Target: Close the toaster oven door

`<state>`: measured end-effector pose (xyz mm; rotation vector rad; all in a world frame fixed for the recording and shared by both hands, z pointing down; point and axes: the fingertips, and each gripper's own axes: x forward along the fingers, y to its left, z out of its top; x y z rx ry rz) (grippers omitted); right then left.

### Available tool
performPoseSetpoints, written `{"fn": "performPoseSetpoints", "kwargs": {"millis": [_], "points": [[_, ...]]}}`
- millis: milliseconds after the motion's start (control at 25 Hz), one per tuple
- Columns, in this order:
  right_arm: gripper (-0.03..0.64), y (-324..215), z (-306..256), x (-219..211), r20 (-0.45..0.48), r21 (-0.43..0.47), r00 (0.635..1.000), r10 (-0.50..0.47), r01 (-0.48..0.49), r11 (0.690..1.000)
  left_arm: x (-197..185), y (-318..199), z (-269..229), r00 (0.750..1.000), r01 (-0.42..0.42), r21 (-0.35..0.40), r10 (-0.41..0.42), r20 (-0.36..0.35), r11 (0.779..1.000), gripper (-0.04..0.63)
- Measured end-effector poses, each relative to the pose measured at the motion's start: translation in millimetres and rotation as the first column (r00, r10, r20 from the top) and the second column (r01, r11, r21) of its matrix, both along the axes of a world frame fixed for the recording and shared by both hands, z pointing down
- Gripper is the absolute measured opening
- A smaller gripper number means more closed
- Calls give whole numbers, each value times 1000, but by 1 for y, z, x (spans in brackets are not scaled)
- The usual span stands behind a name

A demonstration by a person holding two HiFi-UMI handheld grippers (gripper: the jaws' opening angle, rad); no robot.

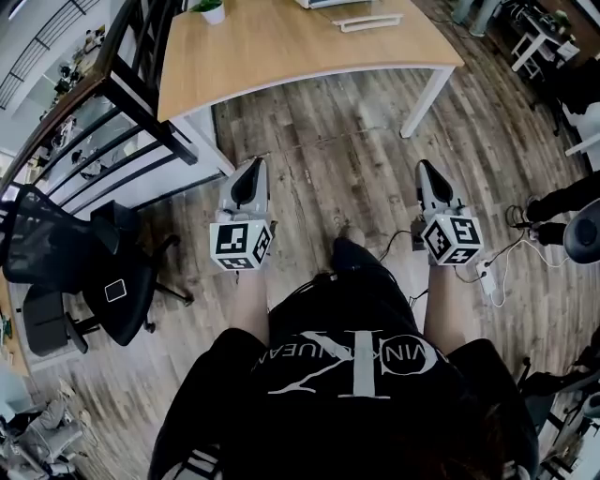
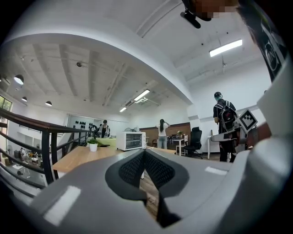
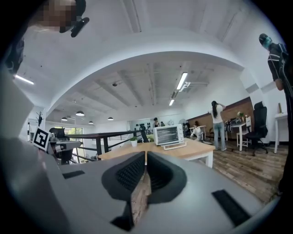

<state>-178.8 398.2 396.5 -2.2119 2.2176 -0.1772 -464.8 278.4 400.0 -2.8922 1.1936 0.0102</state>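
The white toaster oven [image 3: 168, 134] stands on a wooden table [image 3: 192, 150] a few steps ahead, with its door [image 3: 174, 145] lying open and flat in front of it. It also shows small in the left gripper view as the toaster oven [image 2: 132, 140]. In the head view only the toaster oven's door [image 1: 371, 21] peeks in at the top edge. My left gripper [image 1: 250, 169] and right gripper [image 1: 427, 171] hang side by side over the wooden floor, short of the table. Both are shut with nothing between the jaws: left gripper [image 2: 144, 153], right gripper [image 3: 145, 156].
A small potted plant [image 1: 212, 10] sits at the table's far left. A black railing [image 1: 122, 89] and a black office chair [image 1: 105, 281] lie to my left. Cables and a power strip [image 1: 489, 278] lie on the floor at right. People [image 3: 218, 124] stand beyond the table.
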Motion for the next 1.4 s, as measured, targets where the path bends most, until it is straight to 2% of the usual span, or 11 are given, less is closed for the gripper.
{"fn": "performPoseSetpoints", "kwargs": {"millis": [480,1040,1400], "points": [[24,-39,9,25,13,-7,1000,18,-18,1000,15,-41,7,1000,21,-24,-21,4,1000,12],[25,-120,16,89,47,-33,999,6,-4,999,91,-121,5,1000,-12,-47,14,26,999,12],[25,-173,13,135,48,-41,999,-11,13,999,134,-168,1,1000,6,-52,-5,30,999,11]]}}
